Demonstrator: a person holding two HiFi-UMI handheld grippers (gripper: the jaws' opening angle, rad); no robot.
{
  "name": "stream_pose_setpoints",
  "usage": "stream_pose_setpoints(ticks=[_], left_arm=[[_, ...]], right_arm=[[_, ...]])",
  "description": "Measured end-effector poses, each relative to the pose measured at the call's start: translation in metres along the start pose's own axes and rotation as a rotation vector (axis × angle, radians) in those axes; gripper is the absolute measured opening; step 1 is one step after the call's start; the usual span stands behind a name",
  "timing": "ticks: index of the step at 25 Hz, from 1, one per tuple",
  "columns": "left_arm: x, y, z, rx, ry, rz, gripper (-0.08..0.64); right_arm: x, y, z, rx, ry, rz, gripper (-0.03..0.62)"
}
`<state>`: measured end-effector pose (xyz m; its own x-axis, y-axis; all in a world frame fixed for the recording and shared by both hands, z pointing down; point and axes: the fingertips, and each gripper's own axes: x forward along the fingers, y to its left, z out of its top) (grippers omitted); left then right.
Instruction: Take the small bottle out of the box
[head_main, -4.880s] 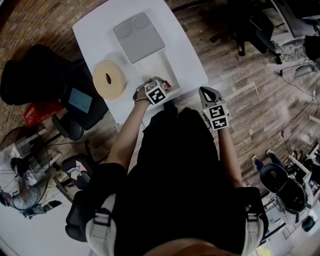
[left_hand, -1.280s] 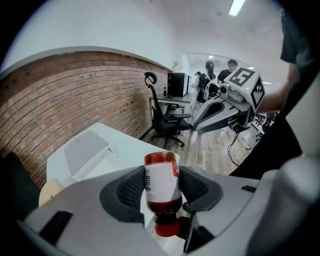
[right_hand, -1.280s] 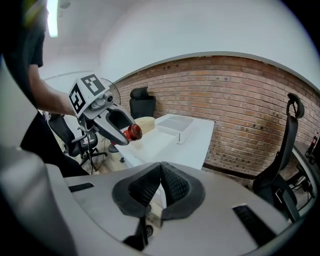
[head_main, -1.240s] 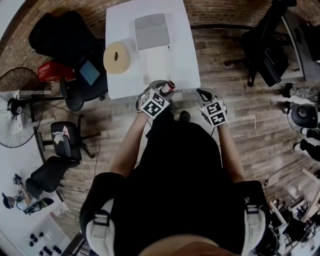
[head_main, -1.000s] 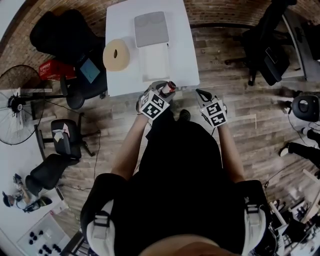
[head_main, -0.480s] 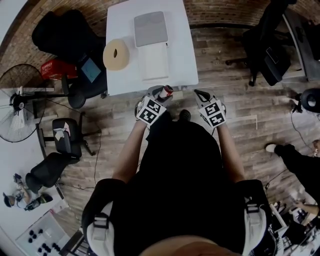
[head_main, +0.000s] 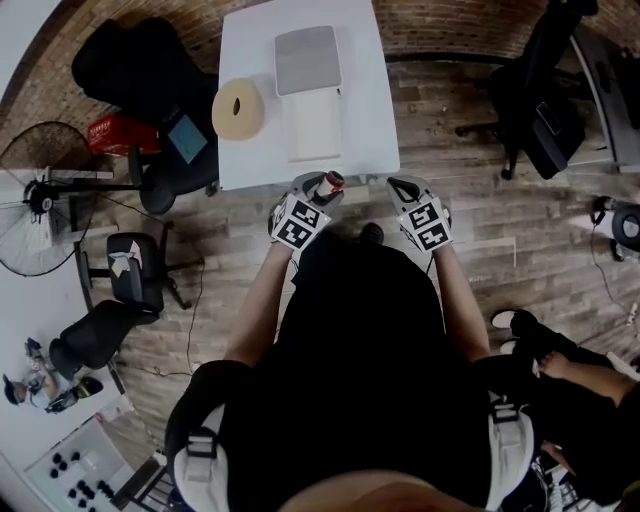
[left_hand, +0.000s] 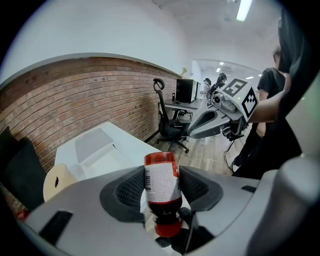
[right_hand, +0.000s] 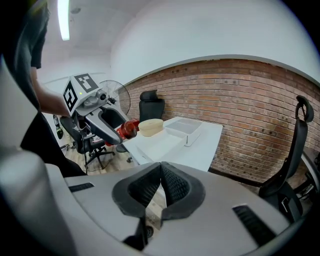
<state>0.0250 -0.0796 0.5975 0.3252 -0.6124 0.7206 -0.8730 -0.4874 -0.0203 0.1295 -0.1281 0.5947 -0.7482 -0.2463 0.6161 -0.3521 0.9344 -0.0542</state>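
Note:
A small dark bottle with a white label and red cap sits clamped between the pads of my left gripper, lying along the jaws with its base pointing outward. In the head view that bottle shows at the tip of the left gripper, just off the near edge of the white table. The shallow white box lies on the table with its grey lid beyond it. My right gripper has its pads pressed together with nothing between them; in the head view it hovers near the table's right corner.
A cream tape roll rests on the table's left side. Office chairs and a standing fan crowd the left floor. Another chair is at the right. A brick wall runs behind the table.
The left gripper has lifted the bottle from the box and drawn it back past the table's near edge. The right gripper has stayed near the corner.

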Motion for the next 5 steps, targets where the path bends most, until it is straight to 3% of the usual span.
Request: stream_pose_setpoints(ticks=[5], left_arm=[[0.0010,0.0033,-0.0013,-0.009,0.003,0.011,0.225]], right_arm=[[0.0035,0.0008,0.0046,-0.011,-0.021,0.020,-0.002]])
